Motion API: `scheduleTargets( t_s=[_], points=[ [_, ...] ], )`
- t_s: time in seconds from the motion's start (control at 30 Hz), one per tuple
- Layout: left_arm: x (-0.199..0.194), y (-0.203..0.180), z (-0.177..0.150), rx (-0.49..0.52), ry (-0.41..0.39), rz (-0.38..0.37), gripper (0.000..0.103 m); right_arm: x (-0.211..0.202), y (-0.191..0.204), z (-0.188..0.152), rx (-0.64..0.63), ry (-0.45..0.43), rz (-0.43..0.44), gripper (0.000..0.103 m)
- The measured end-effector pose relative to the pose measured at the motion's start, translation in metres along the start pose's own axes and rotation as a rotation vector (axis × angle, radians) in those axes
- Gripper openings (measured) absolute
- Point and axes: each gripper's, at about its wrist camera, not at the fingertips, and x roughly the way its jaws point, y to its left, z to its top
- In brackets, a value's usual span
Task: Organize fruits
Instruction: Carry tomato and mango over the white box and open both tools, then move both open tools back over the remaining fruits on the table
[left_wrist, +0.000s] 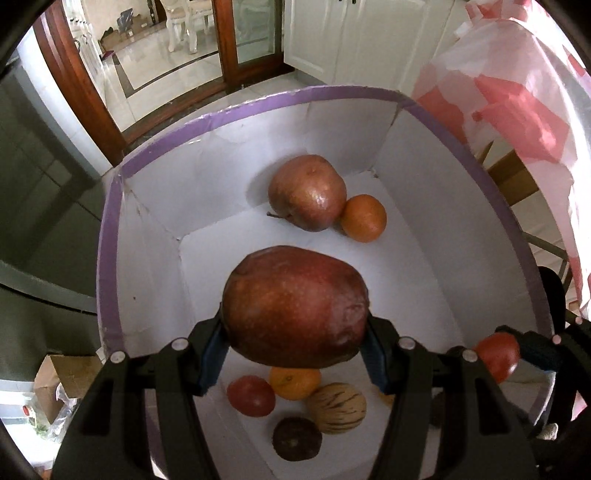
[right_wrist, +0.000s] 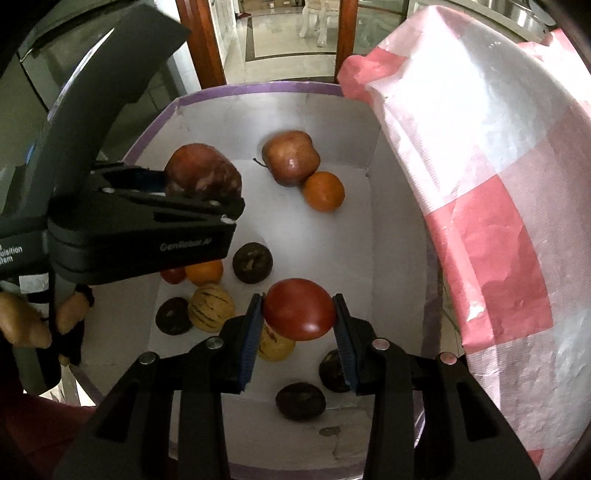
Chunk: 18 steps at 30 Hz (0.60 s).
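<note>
- Right now the left gripper (left_wrist: 295, 332) is clamped about half-wide on a large dark-red apple (left_wrist: 295, 306), pads on its two flanks, holding it above the floor of the white box (left_wrist: 110, 221) with the purple rim.
- Meanwhile the right gripper (right_wrist: 298, 321) is closed narrowly on a small red tomato (right_wrist: 298, 309), hanging over the near half of the same box.
- Directly beneath the apple lie another tomato (left_wrist: 251, 396), an orange (left_wrist: 294, 382), a striped melon-like fruit (left_wrist: 337, 407) and a dark round fruit (left_wrist: 296, 438); letting go from this height would likely land it on them, bruising the soft tomato.
- Toward twelve o'clock a second apple (left_wrist: 307, 192) touches another orange (left_wrist: 363, 218); the bare floor between that pair and the near cluster looks the safer landing spot.
- Round fruit on a flat card floor rolls easily, so a tilted release could send the apple into its neighbours.
- Under the right gripper sit a pale striped fruit (right_wrist: 277, 345) and two dark ones (right_wrist: 300, 400); the tomato's skin may split if squeezed harder or dropped onto them.
- Both grippers share the box, close together, so a sideways move by either could knock the other.
</note>
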Motion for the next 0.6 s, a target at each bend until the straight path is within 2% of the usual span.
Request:
scheduleTargets(
  t_s=[0.07,0.1,0.13,0.17,0.27,0.4,0.6],
  points=[
    [0.004,-0.001,0.003,-0.009,0.003,0.006,0.065,-0.001,0.000,0.000,0.000,-0.009,-0.003,0.041],
    [0.004,-0.001,0.003,-0.009,0.007,0.009,0.066,-0.003,0.000,0.000,-0.001,-0.013,-0.007,0.047],
    [0.004,-0.001,0.003,-0.011,0.005,0.013,0.073,-0.005,0.000,0.000,0.000,-0.018,-0.005,0.055],
    [0.002,-0.002,0.003,-0.010,-0.010,0.025,0.081,-0.007,0.000,0.000,0.001,-0.024,-0.002,0.057],
    [-0.006,-0.005,0.007,0.013,-0.054,0.070,0.090,-0.012,0.002,0.001,-0.011,-0.041,-0.001,0.058],
    [-0.011,-0.005,0.010,0.015,-0.064,0.081,0.092,-0.023,0.003,0.000,-0.012,-0.065,0.012,0.064],
    [-0.022,-0.011,0.012,0.034,-0.083,0.096,0.092,-0.042,0.003,0.000,-0.004,-0.107,0.040,0.065]
  ],
)
